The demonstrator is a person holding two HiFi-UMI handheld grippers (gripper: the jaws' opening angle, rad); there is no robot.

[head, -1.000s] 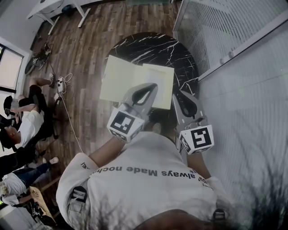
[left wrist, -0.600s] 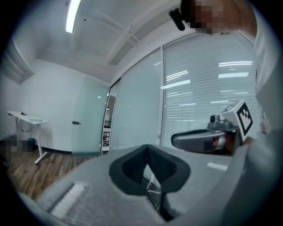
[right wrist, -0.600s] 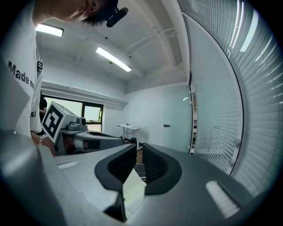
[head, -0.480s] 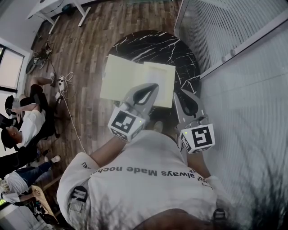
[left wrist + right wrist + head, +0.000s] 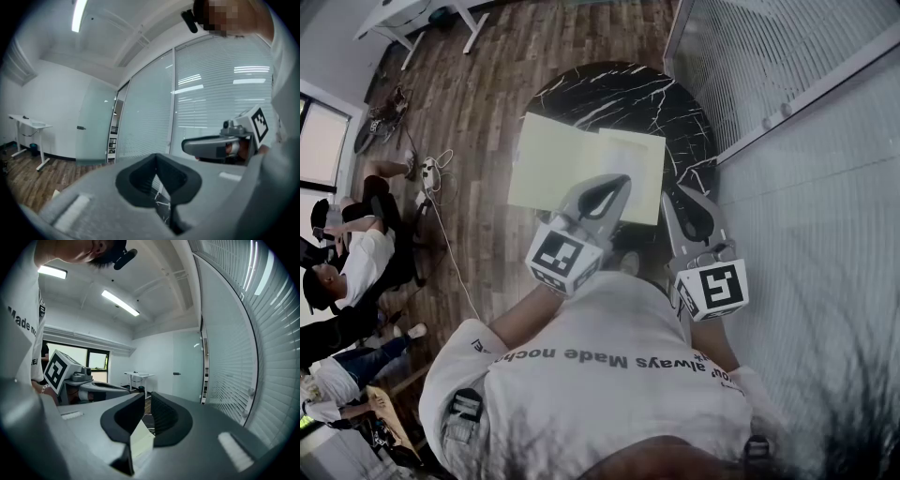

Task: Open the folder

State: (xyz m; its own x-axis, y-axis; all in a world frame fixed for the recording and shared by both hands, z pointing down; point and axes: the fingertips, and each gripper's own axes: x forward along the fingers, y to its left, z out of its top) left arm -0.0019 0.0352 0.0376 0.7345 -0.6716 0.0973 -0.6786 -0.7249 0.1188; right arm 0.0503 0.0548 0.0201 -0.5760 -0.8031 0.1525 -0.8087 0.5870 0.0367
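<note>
Presently, one pale yellow folder (image 5: 567,169) is seen above one black marble table (image 5: 619,98). Of two grippers, the right gripper (image 5: 682,199) is clamped on its edge; the left gripper (image 5: 614,184) is closed, empty.

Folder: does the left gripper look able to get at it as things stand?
Probably yes: the left gripper hangs over the near edge of the folder, nothing between them, though its fingers are together.
</note>
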